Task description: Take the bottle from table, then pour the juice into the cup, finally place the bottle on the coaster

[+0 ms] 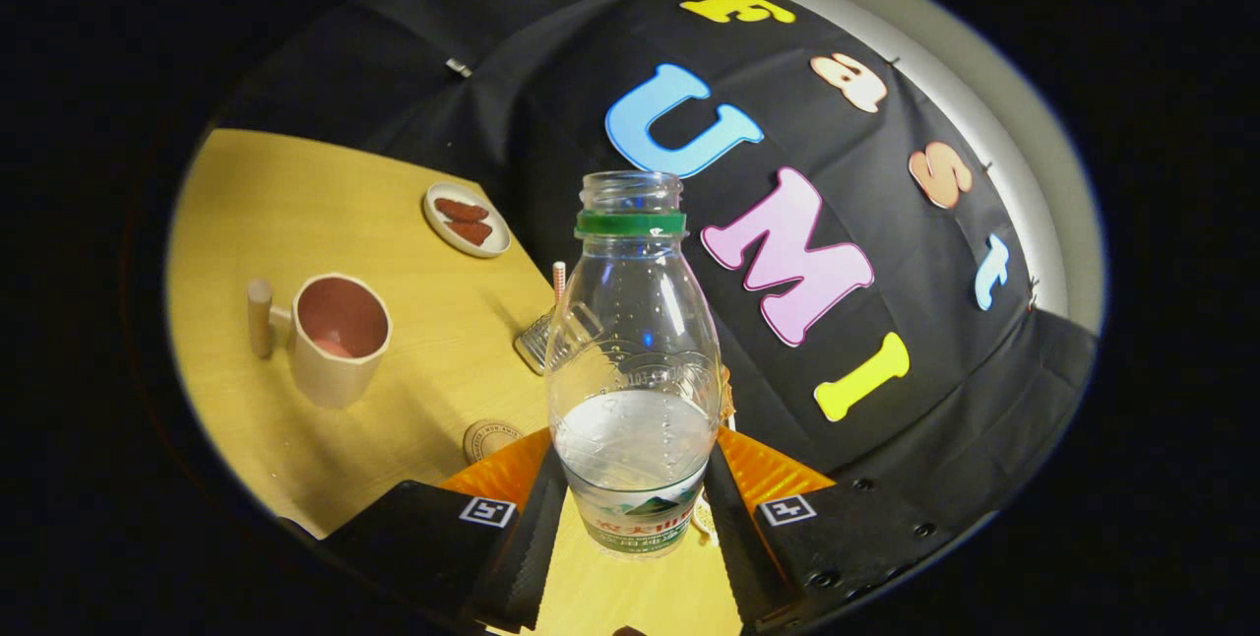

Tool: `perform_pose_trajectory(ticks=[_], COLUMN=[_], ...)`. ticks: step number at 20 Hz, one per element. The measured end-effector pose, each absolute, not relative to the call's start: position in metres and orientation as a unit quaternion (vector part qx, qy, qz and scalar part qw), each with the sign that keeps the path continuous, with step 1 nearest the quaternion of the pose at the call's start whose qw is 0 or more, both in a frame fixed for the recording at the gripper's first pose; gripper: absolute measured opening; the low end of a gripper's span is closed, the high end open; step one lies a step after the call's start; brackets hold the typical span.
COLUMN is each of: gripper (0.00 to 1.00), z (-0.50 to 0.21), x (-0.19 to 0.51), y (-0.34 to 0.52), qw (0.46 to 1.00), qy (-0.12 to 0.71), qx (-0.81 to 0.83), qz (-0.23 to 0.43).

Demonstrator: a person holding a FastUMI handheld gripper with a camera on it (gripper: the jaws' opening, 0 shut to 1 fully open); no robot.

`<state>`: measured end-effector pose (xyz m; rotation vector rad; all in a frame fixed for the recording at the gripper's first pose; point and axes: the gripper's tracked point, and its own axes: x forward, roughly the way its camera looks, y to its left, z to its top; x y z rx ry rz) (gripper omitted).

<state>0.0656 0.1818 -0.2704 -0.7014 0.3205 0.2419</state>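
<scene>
The bottle [635, 360] stands clamped between the two fingers of the tongs [635, 508], which press on its labelled lower body from either side, so the tongs are closed on it. It is a clear plastic bottle, uncapped, with a green ring under the open neck and only a little pale liquid sitting low inside, its surface tilted a touch. The whole scene leans, which suggests the bottle is lifted off the counter [295, 213] and carried, not yet pouring.

At about nine o'clock from the bottle, well apart, sits the cup [340, 336], a tan mug with a pinkish inside and a peg-like handle, its mouth open toward the camera. Near the left finger, at about eight o'clock, a round coaster [490, 439] lies flat, partly hidden by the finger. Just behind the bottle's left shoulder a small glass [536, 341] holds a striped straw [559, 280]. Farther off, at eleven o'clock, a small plate [466, 220] carries two reddish-brown pieces.

The risks, as I judge them: with no cap, a quick swing toward the cup could slop juice onto the counter; the glass stands close to the path and could be knocked; the smooth, thin bottle could twist in the grip once tipped; and the coaster is a small target, so an off-centre landing may leave the bottle tottering
</scene>
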Motion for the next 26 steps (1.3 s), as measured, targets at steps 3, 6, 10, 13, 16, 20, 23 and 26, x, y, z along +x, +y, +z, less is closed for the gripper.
perform_pose_trajectory(ticks=[3, 6, 10, 13, 16, 20, 23, 26], gripper=[0.74, 0.74, 0.74, 0.74, 0.74, 0.74, 0.74, 0.74], z=[-0.281, -0.296, -0.309, -0.319, -0.322, -0.329, -0.333, -0.337], x=[0.069, 0.072, 0.074, 0.078, 0.079, 0.084, 0.086, 0.090], y=[0.196, 0.205, 0.214, 0.217, 0.222, 0.228, 0.228, 0.229], qw=[0.896, 0.875, 0.844, 0.820, 0.793, 0.774, 0.755, 0.738], qy=[0.157, 0.164, 0.167, 0.171, 0.163, 0.163, 0.159, 0.156], qx=[-0.393, -0.427, -0.479, -0.514, -0.553, -0.575, -0.598, -0.616], qz=[0.136, 0.158, 0.173, 0.186, 0.198, 0.211, 0.218, 0.226])
